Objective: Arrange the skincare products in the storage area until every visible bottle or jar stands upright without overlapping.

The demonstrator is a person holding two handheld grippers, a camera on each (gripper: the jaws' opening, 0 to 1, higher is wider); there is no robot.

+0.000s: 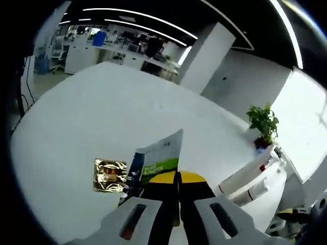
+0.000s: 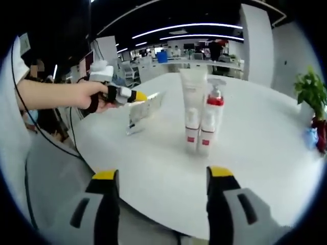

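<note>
Jaws over white table [image 2: 255,153], open-plan office.

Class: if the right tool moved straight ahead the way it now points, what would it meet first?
Probably the white squeeze tubes with red bands standing upright on the round white table, between the open right tool's jaws; depth is uncertain.

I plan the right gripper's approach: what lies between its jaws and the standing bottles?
In the right gripper view, only bare white table lies between the open right gripper and the bottles.
</note>
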